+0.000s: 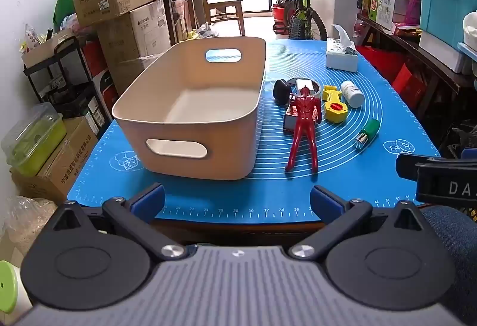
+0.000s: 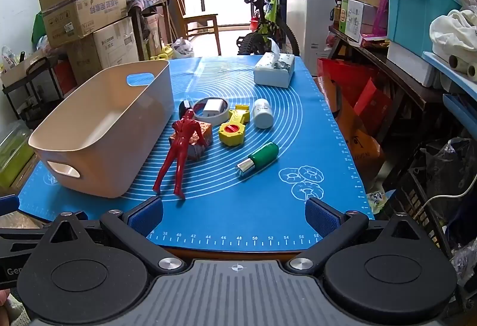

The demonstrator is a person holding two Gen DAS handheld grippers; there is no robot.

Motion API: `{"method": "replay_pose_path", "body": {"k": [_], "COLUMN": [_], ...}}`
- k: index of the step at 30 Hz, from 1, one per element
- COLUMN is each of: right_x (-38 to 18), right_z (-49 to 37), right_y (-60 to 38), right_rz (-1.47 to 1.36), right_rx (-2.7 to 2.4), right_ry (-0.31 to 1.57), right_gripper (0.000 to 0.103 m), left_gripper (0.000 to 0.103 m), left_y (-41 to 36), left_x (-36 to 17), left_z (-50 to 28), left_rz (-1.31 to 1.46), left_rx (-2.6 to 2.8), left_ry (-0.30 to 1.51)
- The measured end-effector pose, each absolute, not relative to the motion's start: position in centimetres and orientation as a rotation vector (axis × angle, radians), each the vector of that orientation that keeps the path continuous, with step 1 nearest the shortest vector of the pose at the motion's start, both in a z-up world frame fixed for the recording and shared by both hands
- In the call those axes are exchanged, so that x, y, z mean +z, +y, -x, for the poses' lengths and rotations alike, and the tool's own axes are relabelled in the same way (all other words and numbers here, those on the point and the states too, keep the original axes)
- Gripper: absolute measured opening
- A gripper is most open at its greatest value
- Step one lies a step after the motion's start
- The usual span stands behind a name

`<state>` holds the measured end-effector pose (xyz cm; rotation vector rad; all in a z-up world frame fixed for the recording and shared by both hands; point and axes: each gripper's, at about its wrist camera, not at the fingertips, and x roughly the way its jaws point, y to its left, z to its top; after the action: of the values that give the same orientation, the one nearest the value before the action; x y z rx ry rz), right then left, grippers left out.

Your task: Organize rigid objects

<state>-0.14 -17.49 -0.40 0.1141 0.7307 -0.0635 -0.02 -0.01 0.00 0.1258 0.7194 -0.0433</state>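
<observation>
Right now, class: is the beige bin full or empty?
Empty. The beige bin shows a bare floor in the left wrist view, while the red figure and the other items lie outside on the blue mat.

we see the bin (image 2: 101,129) on the mat's (image 2: 238,221) left part. just right of the bin lies the figure (image 2: 182,147), propped on a small box (image 2: 202,135). beyond it sit a tape roll (image 2: 211,111) and a dark lump (image 1: 281,91); farther right of the bin, a toy (image 2: 234,126), a bottle (image 2: 263,113) and a capsule (image 2: 258,158). a tissue box (image 2: 274,69) stands far behind.
</observation>
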Motion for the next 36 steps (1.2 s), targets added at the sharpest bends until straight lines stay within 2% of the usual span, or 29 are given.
{"method": "replay_pose_path", "body": {"k": [36], "right_x": [-0.41], "right_z": [0.11], "right_y": [-17.36], "right_rz": [-0.111], "right_rx": [-0.066], "right_ry": [0.732], "right_gripper": [0.101], "left_gripper": [0.102], "left_y": [0.12], "left_x": [-0.26], "left_z": [-0.05], "left_rz": [-0.126], "left_rx": [-0.043], "left_ry": [0.724]}}
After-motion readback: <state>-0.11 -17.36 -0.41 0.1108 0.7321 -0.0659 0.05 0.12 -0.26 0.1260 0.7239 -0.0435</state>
